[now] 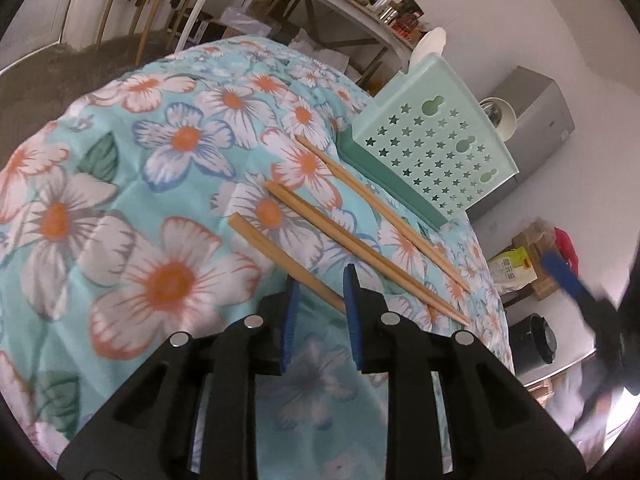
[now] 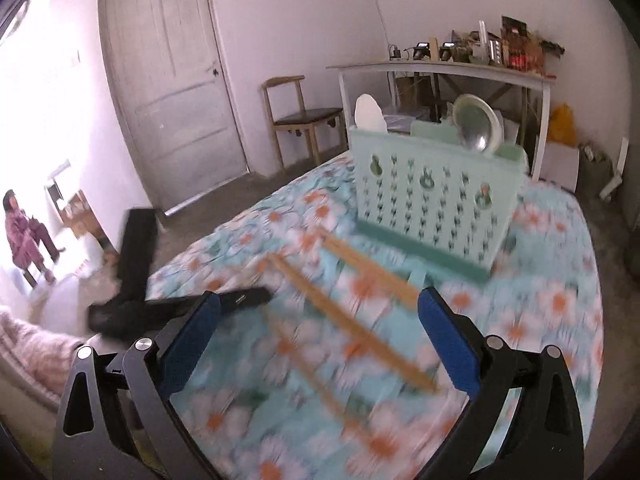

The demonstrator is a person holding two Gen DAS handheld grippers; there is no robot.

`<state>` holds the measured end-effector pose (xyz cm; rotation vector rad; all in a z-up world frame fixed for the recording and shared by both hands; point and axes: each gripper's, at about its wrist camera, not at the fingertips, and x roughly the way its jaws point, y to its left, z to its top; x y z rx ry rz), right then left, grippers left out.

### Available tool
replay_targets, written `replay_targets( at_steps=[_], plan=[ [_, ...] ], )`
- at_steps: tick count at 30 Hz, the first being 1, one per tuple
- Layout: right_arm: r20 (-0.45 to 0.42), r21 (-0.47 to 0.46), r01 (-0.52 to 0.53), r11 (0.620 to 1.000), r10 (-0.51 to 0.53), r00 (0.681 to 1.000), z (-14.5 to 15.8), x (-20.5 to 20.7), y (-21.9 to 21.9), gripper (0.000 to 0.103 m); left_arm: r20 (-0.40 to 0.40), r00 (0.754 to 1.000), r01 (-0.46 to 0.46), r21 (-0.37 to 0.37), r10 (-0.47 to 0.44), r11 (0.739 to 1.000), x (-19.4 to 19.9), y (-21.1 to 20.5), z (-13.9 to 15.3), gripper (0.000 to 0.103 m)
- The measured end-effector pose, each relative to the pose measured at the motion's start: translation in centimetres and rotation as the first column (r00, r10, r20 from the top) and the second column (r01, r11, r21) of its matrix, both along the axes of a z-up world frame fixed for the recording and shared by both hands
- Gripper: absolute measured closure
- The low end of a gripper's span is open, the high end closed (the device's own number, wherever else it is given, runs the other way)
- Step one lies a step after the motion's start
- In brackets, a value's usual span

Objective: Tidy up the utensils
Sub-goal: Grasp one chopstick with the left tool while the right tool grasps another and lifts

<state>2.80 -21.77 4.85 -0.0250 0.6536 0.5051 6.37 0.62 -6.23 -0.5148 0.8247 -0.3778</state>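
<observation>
Three wooden chopsticks lie on the flowered cloth (image 1: 168,272). In the left wrist view my left gripper (image 1: 322,276) is shut on the thin end of the nearest chopstick (image 1: 276,254), which crosses slantwise between the blue pads. The middle chopstick (image 1: 360,248) and the far chopstick (image 1: 384,212) lie free beside the mint-green rack (image 1: 432,148). In the blurred right wrist view my right gripper (image 2: 320,298) hangs open above the cloth with nothing between its pads. Beneath it lie two chopsticks (image 2: 352,328), and the rack (image 2: 432,200) stands behind them. The left gripper (image 2: 240,298) shows black at the left.
The rack holds a white plate (image 2: 370,118) and a shiny bowl (image 2: 476,124). Behind the table are a wooden chair (image 2: 300,120), a door (image 2: 172,80) and a cluttered white desk (image 2: 440,68). A person (image 2: 24,232) sits far left. A grey box (image 1: 536,120) stands past the table's right edge.
</observation>
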Motion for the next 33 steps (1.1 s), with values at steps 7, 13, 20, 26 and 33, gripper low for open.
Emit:
replay_targets(
  at_steps=[7, 13, 20, 26, 33],
  plan=[
    [-0.06, -0.19, -0.111, 0.976, 0.101, 0.993, -1.9, 5.3, 5.1, 0.037, 0.024, 0.999, 0.022, -0.023, -0.021, 0.999, -1.1, 1.2, -0.4, 0.08],
    [-0.146, -0.293, -0.308, 0.905, 0.276, 0.95, -4.3, 6.8, 9.4, 0.064, 0.046, 0.998, 0.036, -0.021, -0.035, 0.999, -1.6, 1.5, -0.5, 0.079],
    [-0.204, -0.413, -0.435, 0.8, 0.384, 0.9, -7.3, 7.4, 12.7, 0.081, 0.064, 0.997, 0.043, -0.021, -0.042, 0.999, -1.7, 1.6, -0.7, 0.079],
    [-0.186, -0.42, -0.416, 0.806, 0.372, 0.909, -7.0, 7.8, 12.8, 0.095, 0.062, 0.997, 0.049, -0.023, -0.048, 0.999, -1.7, 1.7, -0.7, 0.079],
    [-0.133, -0.356, -0.347, 0.868, 0.32, 0.938, -4.9, 8.4, 10.9, 0.097, 0.057, 0.997, 0.047, -0.024, -0.046, 0.999, -1.6, 1.7, -0.7, 0.079]
  ],
)
